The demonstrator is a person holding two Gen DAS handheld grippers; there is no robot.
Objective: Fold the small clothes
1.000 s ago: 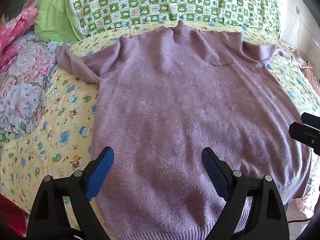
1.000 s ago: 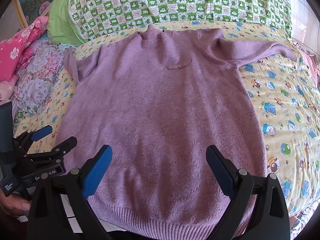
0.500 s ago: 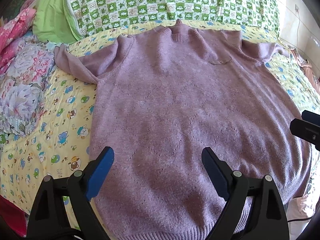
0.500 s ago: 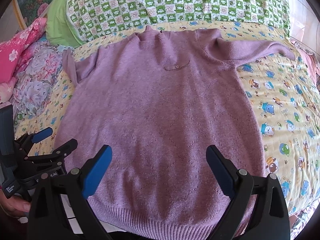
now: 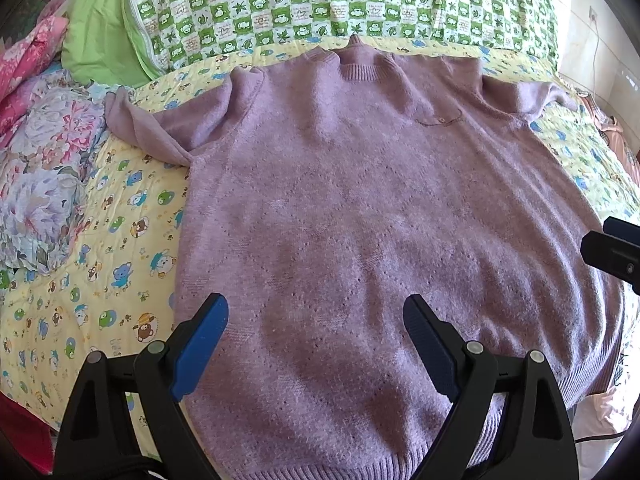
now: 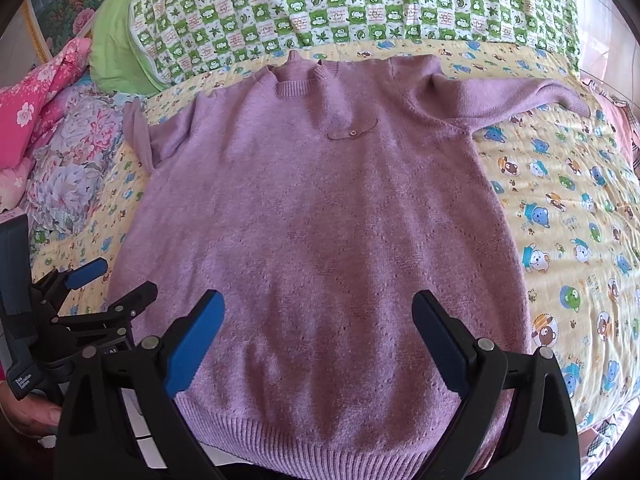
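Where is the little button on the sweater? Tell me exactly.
The button sits on a small tab on the chest of the purple sweater, just below and right of the collar in the right wrist view.

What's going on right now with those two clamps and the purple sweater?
Left gripper open, right gripper open, both above the hem. Purple sweater flat, unfolded, sleeves out. Nothing in the way.

One purple sweater point(image 5: 360, 208) lies on one cartoon-print sheet point(image 6: 560, 200) — with one green checked pillow point(image 6: 340, 4), one floral quilt point(image 5: 44, 160), and two grippers: left gripper point(image 5: 316, 340), right gripper point(image 6: 316, 340).
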